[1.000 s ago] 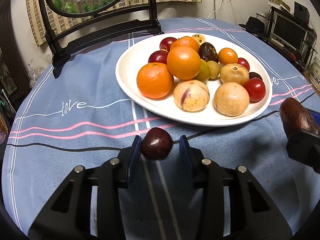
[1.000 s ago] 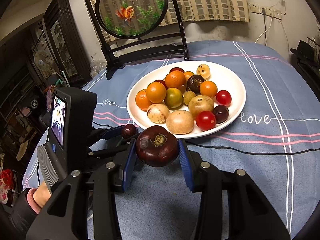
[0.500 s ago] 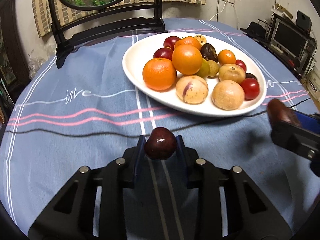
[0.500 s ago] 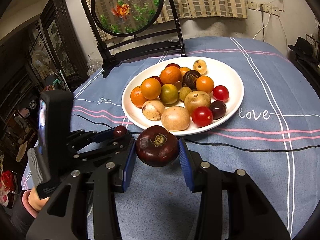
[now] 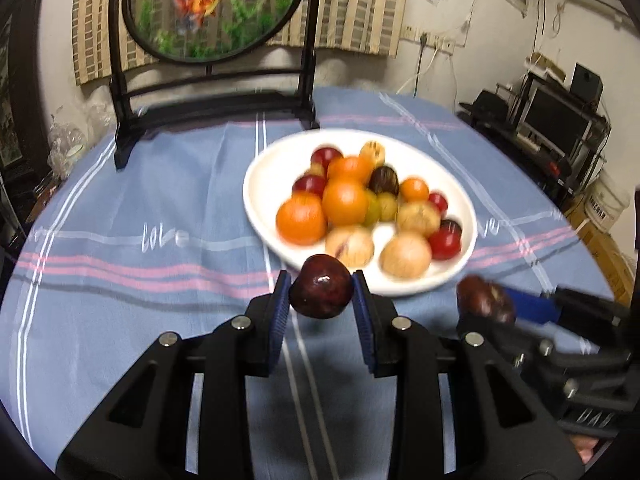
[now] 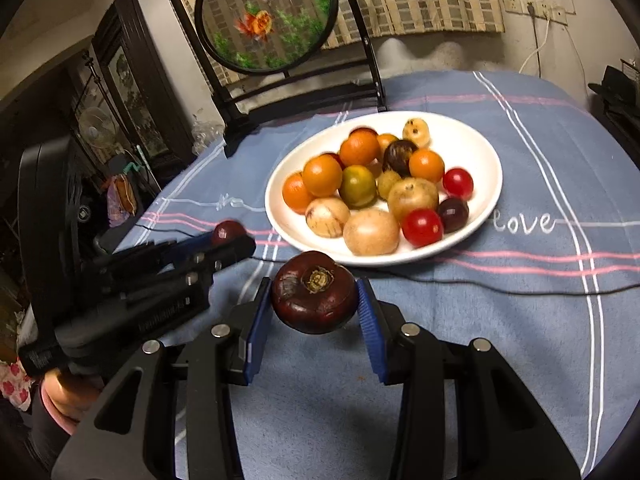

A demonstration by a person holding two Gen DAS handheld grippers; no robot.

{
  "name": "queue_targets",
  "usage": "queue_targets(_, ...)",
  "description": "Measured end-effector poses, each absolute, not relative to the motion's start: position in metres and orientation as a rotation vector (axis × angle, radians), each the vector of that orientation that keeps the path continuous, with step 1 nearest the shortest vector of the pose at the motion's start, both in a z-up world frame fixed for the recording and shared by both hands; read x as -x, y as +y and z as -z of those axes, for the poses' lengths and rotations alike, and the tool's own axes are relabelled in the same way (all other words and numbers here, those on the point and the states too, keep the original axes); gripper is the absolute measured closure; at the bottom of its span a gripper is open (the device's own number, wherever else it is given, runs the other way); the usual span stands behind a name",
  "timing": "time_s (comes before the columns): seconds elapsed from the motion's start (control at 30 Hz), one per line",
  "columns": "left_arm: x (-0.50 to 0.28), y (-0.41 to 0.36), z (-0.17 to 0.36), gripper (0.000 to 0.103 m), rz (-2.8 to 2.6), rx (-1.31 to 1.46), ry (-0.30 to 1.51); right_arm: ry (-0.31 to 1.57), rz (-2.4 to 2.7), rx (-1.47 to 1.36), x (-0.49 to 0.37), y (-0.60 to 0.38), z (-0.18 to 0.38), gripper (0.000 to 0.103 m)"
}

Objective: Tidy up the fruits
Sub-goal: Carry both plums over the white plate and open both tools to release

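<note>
A white plate point(image 5: 272, 168) heaped with several fruits, oranges, red and tan ones, sits on the blue tablecloth; it also shows in the right wrist view point(image 6: 476, 140). My left gripper point(image 5: 321, 294) is shut on a small dark red plum point(image 5: 322, 292), held above the cloth just short of the plate's near rim. My right gripper point(image 6: 315, 300) is shut on a larger dark maroon mangosteen point(image 6: 314, 298), also above the cloth near the plate's near rim. Each gripper shows in the other's view, the left point(image 6: 230, 236) and the right point(image 5: 486, 300).
A round goldfish screen in a black stand point(image 5: 212, 8) rises at the table's far edge, behind the plate. A thin black cable point(image 6: 500, 286) crosses the cloth in front of the plate. Dark shelves with electronics point(image 5: 560, 120) stand off the table to the right.
The left gripper closed on the plum, lifted it off the cloth and pulled back and up from the plate. The right gripper kept its mangosteen and stayed nearly in place.
</note>
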State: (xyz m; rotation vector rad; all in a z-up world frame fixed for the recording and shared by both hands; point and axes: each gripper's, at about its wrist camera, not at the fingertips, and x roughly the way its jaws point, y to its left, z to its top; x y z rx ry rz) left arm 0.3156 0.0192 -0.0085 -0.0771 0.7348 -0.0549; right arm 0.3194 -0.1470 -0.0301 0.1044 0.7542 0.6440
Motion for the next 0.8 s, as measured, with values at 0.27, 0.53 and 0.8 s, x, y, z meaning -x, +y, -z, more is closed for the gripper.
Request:
queue_targets(0.27,-0.376,0.026,-0.034,0.072,0.058,0.110,0.663,0.634,-0.579,-0.093,-0.354,-0.160,-0.008,0.061)
queue_targets(0.53,-0.455,0.031,-0.009,0.072,0.019,0.124,0.762,0.588,-0.563,-0.146,-0.401,-0.161,-0.017,0.061)
queue_targets(0.8,-0.486,0.044,0.025,0.072,-0.016,0.160,0.848,0.614,-0.541,-0.143,-0.424,-0.158,-0.007,0.061)
